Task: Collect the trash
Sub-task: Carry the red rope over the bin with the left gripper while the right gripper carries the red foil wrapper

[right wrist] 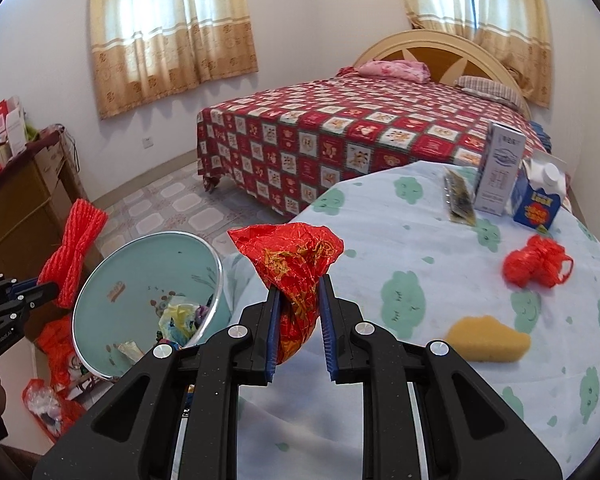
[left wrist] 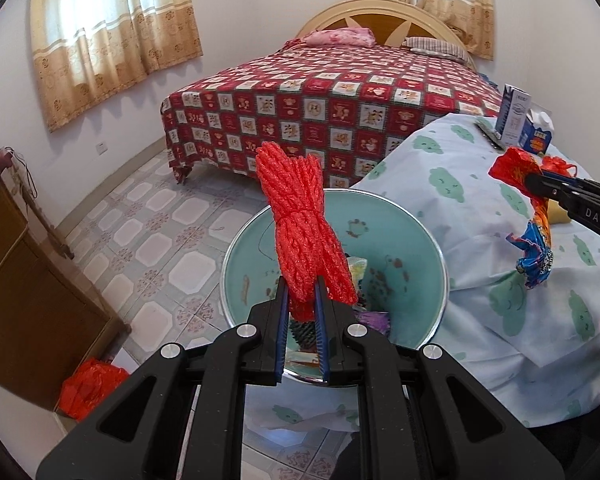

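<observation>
Two claws, each pinching a piece of trash. Surface point(right wrist: 440, 240), covered in a pale cloth with green clouds, sits right of the teal bin point(right wrist: 100, 304), whose rim touches the cloth edge; bin holds mixed wrappers at the bottom. Left claw point(left wrist: 302, 296) is clamped on the lower end of a red foam net point(left wrist: 300, 220), which stands up from the pads directly over the bin mouth. Right claw point(right wrist: 300, 304) is clamped on a crumpled red foil wrapper point(right wrist: 296, 264); wrapper bulges above the pads, over the surface edge just right of the bin rim. Left on the surface, well apart from both claws: grey carton point(right wrist: 498, 168), blue carton point(right wrist: 538, 204), yellow sponge point(right wrist: 486, 340), red bag bundle point(right wrist: 536, 262), dark strip point(right wrist: 458, 196).
</observation>
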`<act>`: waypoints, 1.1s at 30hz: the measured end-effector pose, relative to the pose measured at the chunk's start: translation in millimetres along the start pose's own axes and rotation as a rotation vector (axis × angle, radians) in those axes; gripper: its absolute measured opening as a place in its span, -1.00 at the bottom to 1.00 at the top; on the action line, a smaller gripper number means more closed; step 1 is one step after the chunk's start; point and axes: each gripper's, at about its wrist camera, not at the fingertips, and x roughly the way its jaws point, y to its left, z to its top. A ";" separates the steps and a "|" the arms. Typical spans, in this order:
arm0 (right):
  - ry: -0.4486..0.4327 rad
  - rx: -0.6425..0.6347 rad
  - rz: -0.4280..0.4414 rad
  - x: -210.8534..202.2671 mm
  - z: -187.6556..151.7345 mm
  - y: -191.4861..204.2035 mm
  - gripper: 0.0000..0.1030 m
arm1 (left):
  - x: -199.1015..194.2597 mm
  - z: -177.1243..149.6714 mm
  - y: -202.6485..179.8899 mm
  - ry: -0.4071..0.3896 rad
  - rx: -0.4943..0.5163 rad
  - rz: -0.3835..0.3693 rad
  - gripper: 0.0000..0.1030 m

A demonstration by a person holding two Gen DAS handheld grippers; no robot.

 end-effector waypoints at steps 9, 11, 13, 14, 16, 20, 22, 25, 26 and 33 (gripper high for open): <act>0.011 -0.053 0.014 10.1 4.7 21.7 -0.63 | 3.9 -1.7 11.8 0.011 -0.018 0.020 -0.76; 0.013 -0.061 0.017 12.5 5.6 24.4 -0.63 | 3.6 -2.0 14.6 0.012 -0.023 0.024 -0.76; 0.016 -0.069 0.019 14.7 6.1 27.3 -0.63 | 4.2 -1.9 17.1 0.011 -0.027 0.028 -0.76; 0.017 -0.074 0.020 15.5 6.3 29.3 -0.63 | 4.2 -2.3 18.2 0.011 -0.029 0.030 -0.76; 0.018 -0.085 0.022 17.3 6.8 32.7 -0.63 | 5.1 -1.8 19.2 0.011 -0.031 0.035 -0.76; 0.021 -0.094 0.023 19.3 7.7 35.5 -0.63 | 6.2 -1.2 23.1 0.011 -0.039 0.038 -0.76; 0.022 -0.098 0.024 20.1 8.2 37.0 -0.63 | 6.7 -1.2 24.2 0.012 -0.041 0.039 -0.76; 0.023 -0.105 0.025 21.6 9.1 39.6 -0.63 | 6.7 -1.1 24.4 0.011 -0.041 0.039 -0.76; 0.024 -0.107 0.026 21.7 9.2 40.0 -0.63 | 6.7 -1.2 24.2 0.012 -0.041 0.040 -0.76; 0.028 -0.125 0.029 24.6 11.6 46.4 -0.63 | 6.1 -2.1 30.7 0.009 -0.043 0.051 -0.76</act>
